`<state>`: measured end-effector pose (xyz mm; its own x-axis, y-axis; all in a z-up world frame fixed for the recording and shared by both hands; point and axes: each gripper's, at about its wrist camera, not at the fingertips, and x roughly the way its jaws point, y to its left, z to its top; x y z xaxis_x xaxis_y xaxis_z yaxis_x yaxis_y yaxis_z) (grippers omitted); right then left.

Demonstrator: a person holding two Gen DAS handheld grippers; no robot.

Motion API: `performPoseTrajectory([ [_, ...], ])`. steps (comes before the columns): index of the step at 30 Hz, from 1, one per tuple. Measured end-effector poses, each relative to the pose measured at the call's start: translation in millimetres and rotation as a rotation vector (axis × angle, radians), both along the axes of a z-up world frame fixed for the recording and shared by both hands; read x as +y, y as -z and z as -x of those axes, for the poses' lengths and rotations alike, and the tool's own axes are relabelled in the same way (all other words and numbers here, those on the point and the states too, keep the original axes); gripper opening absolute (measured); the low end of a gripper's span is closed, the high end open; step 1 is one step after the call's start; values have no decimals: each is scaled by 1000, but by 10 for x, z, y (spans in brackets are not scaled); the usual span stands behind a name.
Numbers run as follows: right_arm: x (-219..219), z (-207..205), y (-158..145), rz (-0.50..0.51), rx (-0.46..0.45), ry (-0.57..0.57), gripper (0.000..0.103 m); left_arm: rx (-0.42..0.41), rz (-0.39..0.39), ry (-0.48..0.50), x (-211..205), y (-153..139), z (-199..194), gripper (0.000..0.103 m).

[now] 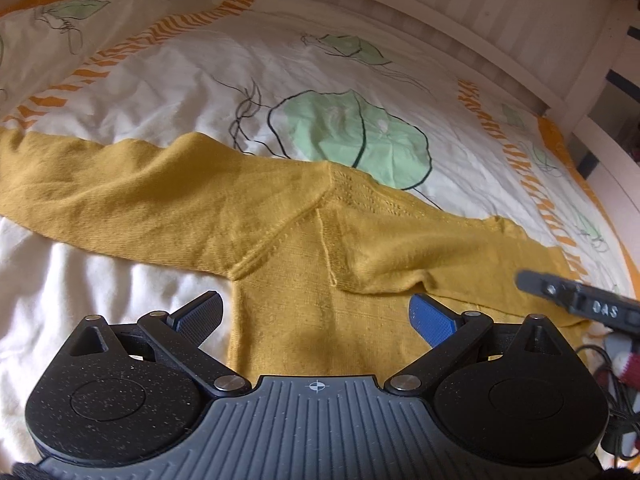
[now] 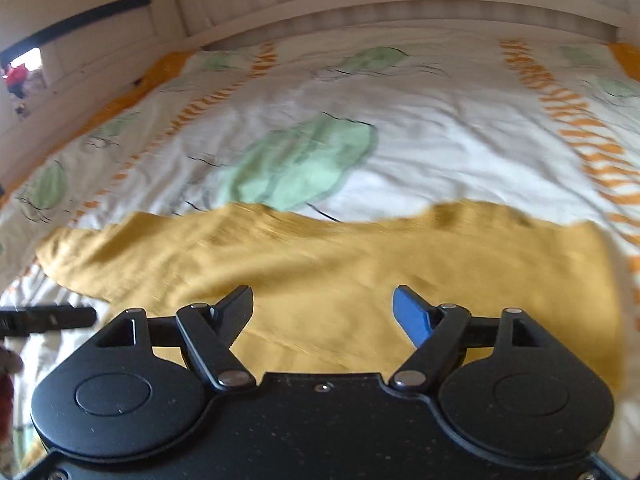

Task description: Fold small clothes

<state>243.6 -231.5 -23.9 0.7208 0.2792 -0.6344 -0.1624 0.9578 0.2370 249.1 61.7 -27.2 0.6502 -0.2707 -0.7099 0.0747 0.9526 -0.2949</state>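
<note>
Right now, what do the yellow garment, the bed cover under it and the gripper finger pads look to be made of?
The yellow sweater looks like a fine matte knit, probably cotton or wool: ribbed stitch rows show at the sleeve seam. The duvet cover looks like thin woven cotton, matte, creased, with printed green leaves. The left gripper finger pads seem blue rubber or plastic with a dimpled grip texture.

i see a mustard-yellow knit sweater (image 1: 280, 232) on a white duvet (image 1: 180, 92) printed with pale green leaves outlined in black and broken orange stripes; my fingers (image 1: 430, 314) carry blue pads on black arms.
</note>
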Motion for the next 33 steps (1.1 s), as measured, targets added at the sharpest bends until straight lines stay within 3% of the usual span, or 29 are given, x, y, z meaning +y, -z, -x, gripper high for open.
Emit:
performPoseTrajectory([
  [3,-262,181,83,5,7,32,80,4,22,43,-46,28,-59,78],
  [8,-518,395,204,10,-12,53,80,58,2,41,-141,82,-245,77],
  [14,-564,398,244,-25,3,19,85,85,-115,55,-402,96,-483,67],
  [20,-594,425,73,-65,-29,1,86,135,-123,59,-525,216,-641,53],
  [24,-651,431,-12,-38,-47,6,95,116,-148,51,-566,221,-691,37],
  [28,-781,416,-28,-39,-37,48,95,117,-113,47,-572,195,-747,11],
  [33,-996,399,-7,-89,-9,120,95,-7,-151,71,-607,-72,-661,7],
])
